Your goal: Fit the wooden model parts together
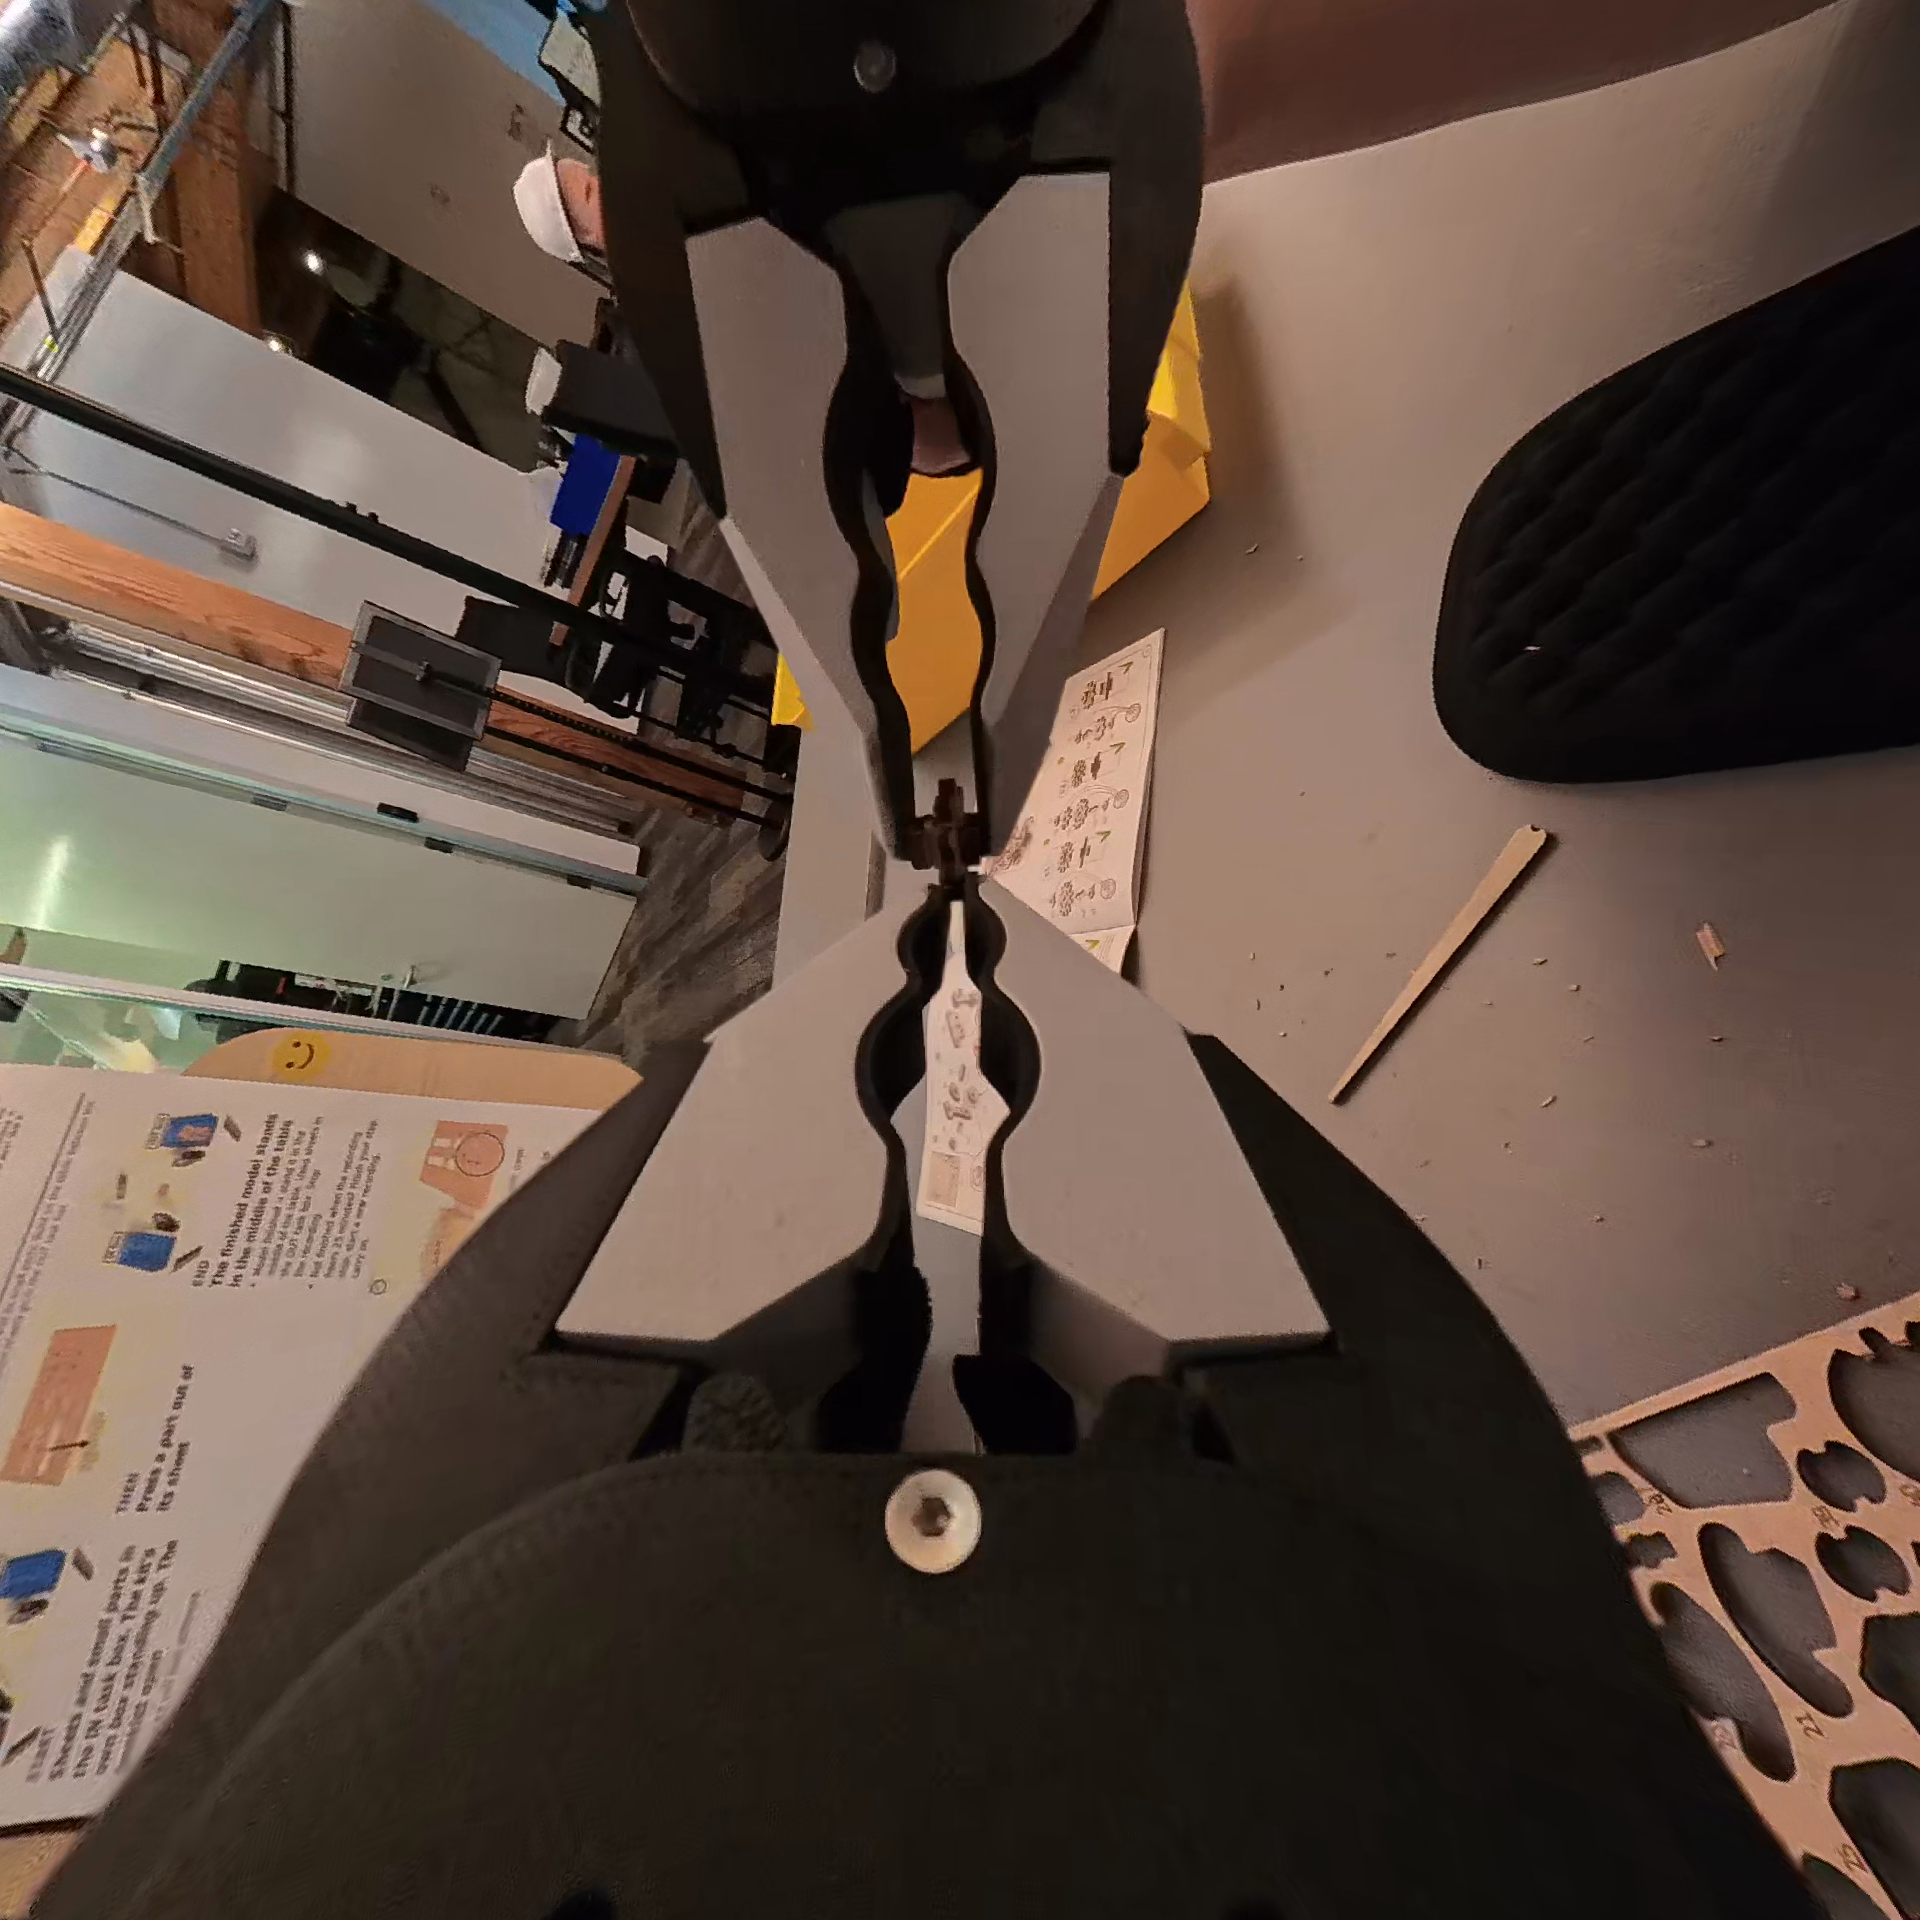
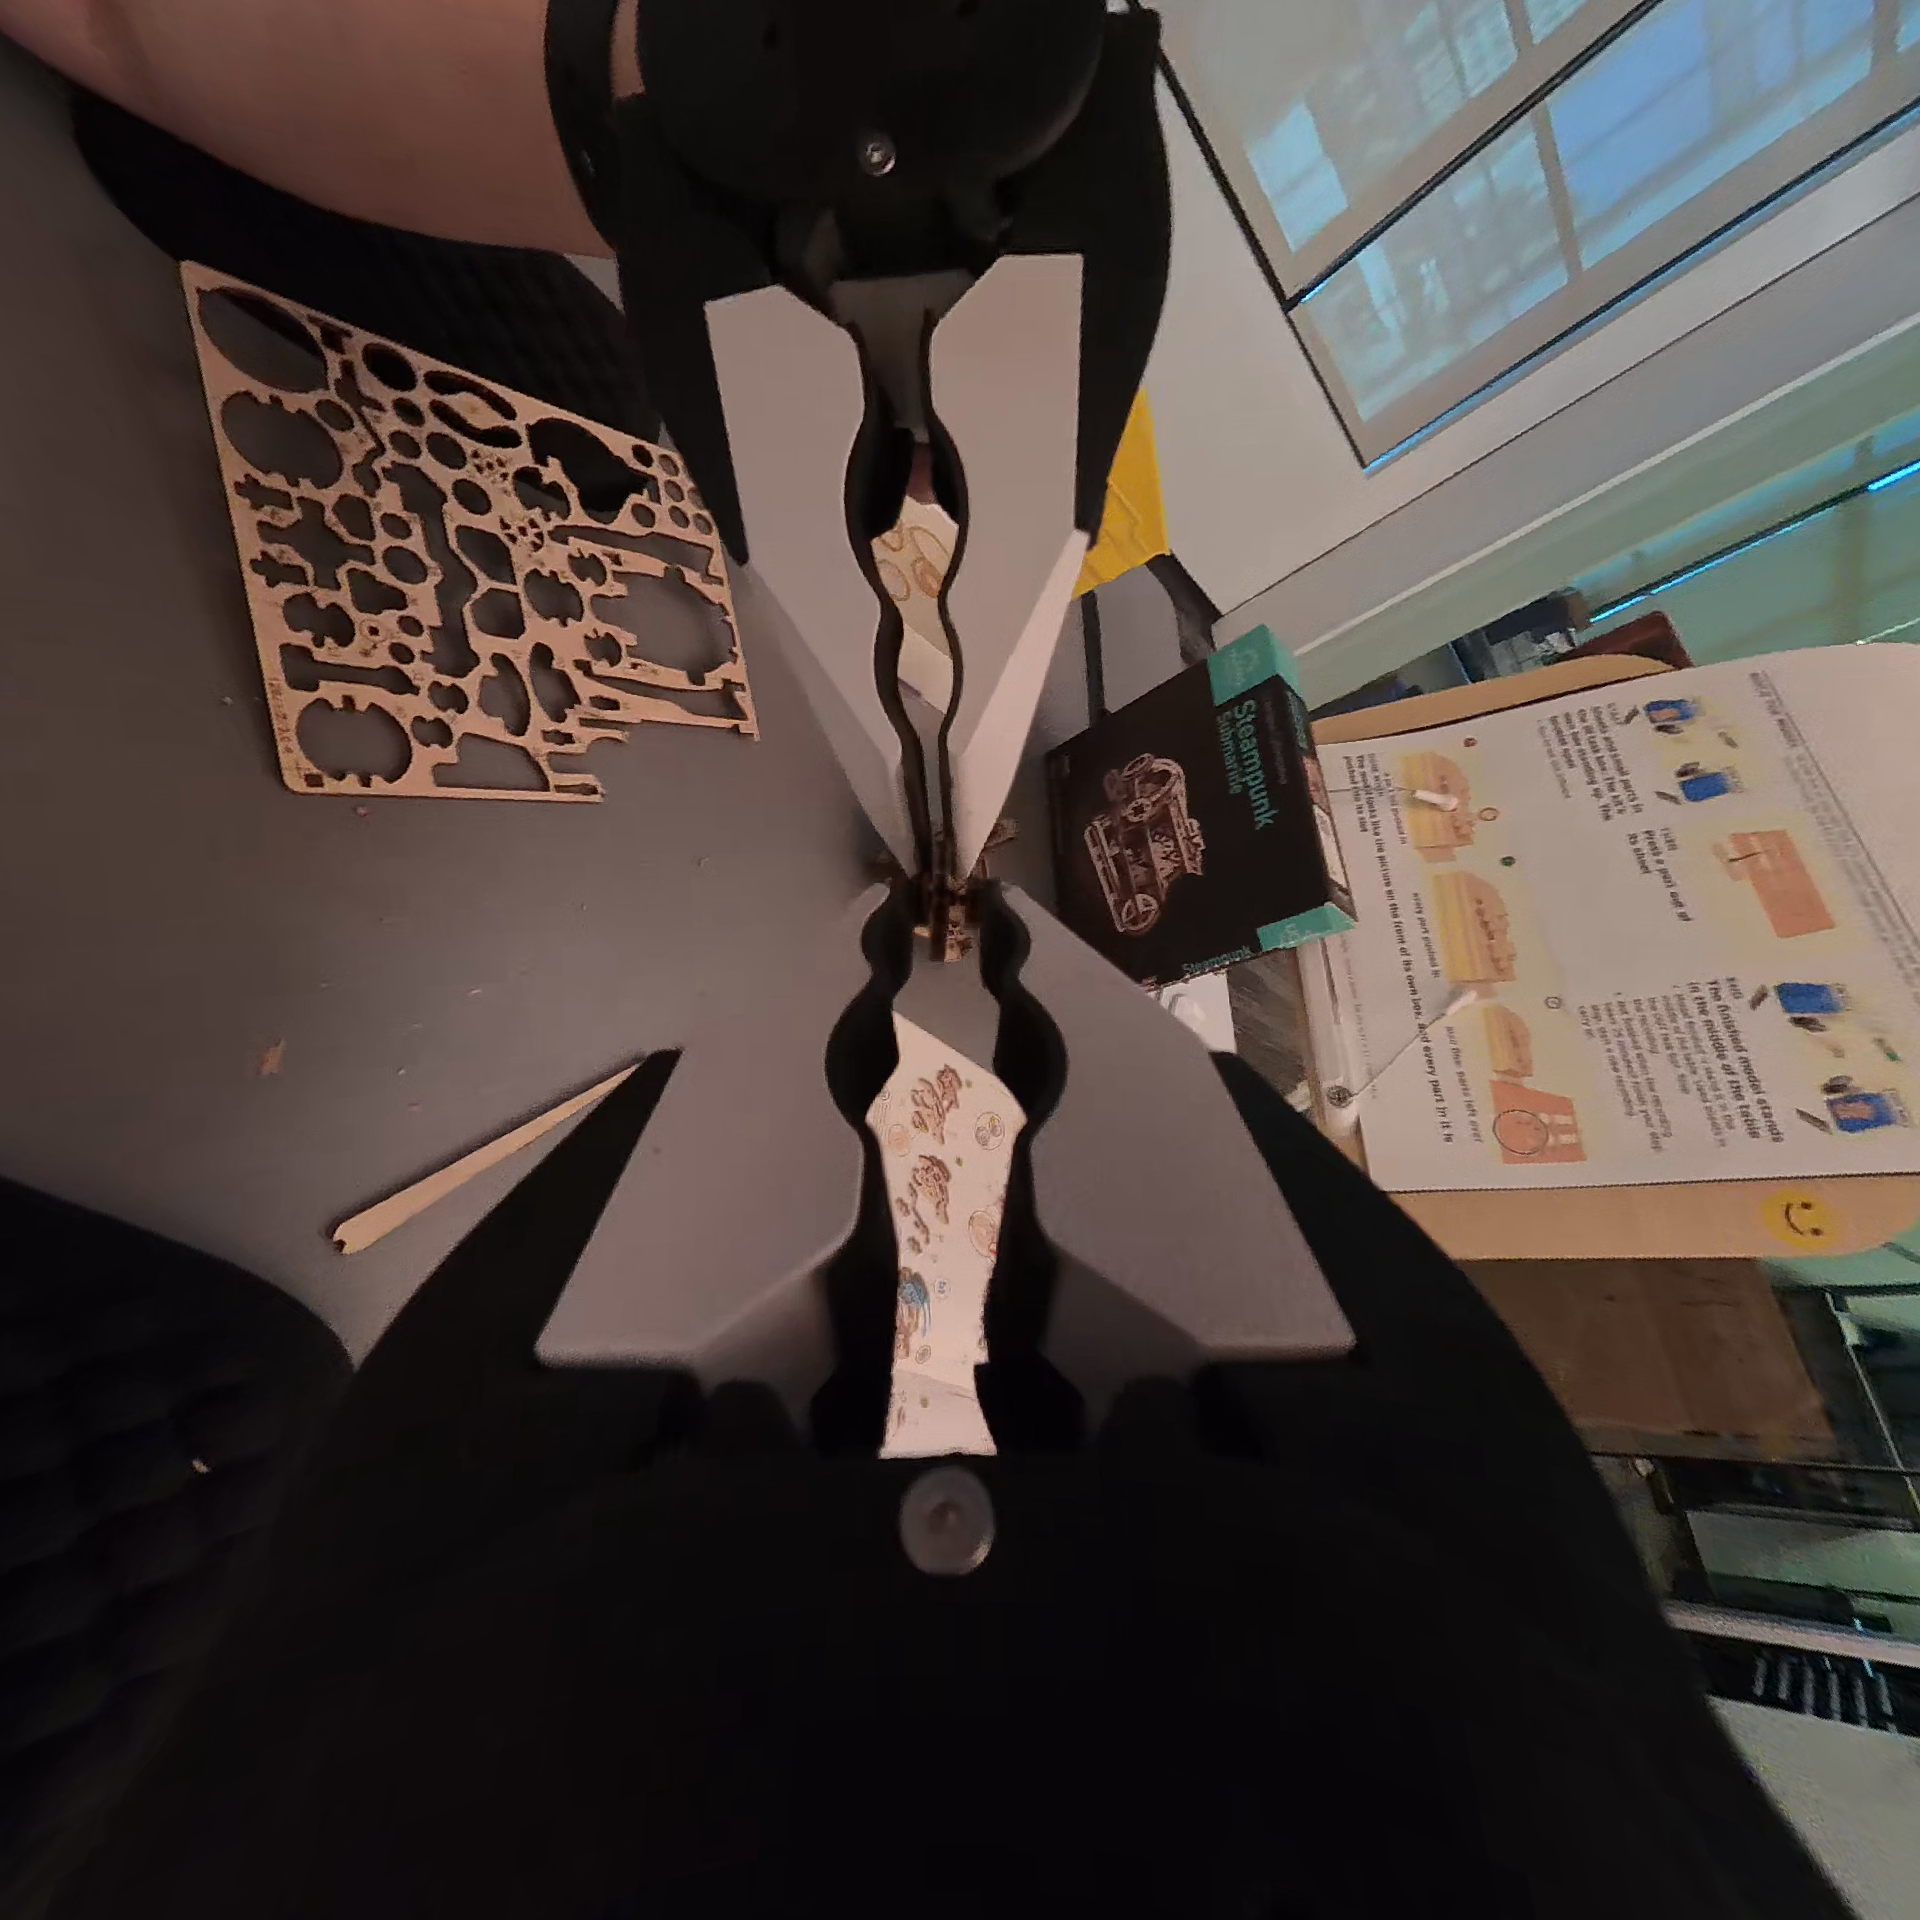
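Observation:
My two grippers meet tip to tip above the grey table. In the left wrist view my left gripper comes up from the bottom, shut on a thin wooden piece. My right gripper comes down from the top, shut on a small dark gear-like wooden part. The two pieces touch between the tips. In the right wrist view my right gripper is at the bottom, shut on the small wooden part. My left gripper is above it, with wood bits poking out beside its tips.
A wooden sheet with punched-out holes and a thin wooden stick lie on the table. An instruction booklet, a yellow box, a black kit box, a poster board and a person's black sleeve are nearby. Less than 4 cm separates the two grippers' tips.

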`<state>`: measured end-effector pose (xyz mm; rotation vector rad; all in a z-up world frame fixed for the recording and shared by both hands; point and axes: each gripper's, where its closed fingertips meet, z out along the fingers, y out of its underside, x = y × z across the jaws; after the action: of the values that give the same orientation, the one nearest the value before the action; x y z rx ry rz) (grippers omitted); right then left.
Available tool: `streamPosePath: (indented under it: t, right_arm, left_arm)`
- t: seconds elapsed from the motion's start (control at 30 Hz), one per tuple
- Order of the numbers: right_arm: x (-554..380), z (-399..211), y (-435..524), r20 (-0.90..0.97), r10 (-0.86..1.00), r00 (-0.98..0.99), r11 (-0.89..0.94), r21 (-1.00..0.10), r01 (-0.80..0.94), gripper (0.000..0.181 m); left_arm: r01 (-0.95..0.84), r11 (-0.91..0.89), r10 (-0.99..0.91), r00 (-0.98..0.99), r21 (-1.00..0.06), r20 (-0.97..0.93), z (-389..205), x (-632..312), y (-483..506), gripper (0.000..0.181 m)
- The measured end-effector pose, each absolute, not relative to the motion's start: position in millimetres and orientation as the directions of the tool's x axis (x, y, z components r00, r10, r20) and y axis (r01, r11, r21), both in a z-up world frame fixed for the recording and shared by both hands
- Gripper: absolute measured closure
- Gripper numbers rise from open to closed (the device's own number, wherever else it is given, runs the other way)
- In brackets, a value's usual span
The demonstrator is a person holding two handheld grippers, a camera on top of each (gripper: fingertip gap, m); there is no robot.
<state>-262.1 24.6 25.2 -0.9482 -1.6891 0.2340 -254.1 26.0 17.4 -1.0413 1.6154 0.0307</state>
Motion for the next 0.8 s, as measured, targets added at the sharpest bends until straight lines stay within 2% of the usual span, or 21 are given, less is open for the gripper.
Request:
streamPosePath:
  t: [0.37, 0.5, 0.8]
  right_arm:
    - [-264.1, 16.5, 30.0, 0.697, 0.715, -0.054, 0.636, -0.616, 0.464, 0.170]
    - [-265.1, 19.3, 30.5, 0.636, 0.771, -0.040, 0.589, -0.687, 0.426, 0.168]
    - [-271.3, 11.0, 36.7, 0.743, 0.669, -0.028, 0.629, -0.546, 0.554, 0.169]
  left_arm:
    - [-0.664, 0.587, -0.596, 0.032, -0.463, -0.802, 8.6, -256.2, 31.7, 0.180]
    - [-0.666, 0.580, -0.597, 0.044, -0.469, -0.801, 11.2, -256.9, 31.7, 0.180]
    - [-0.719, 0.557, -0.575, 0.026, -0.415, -0.817, 3.6, -259.9, 38.1, 0.181]
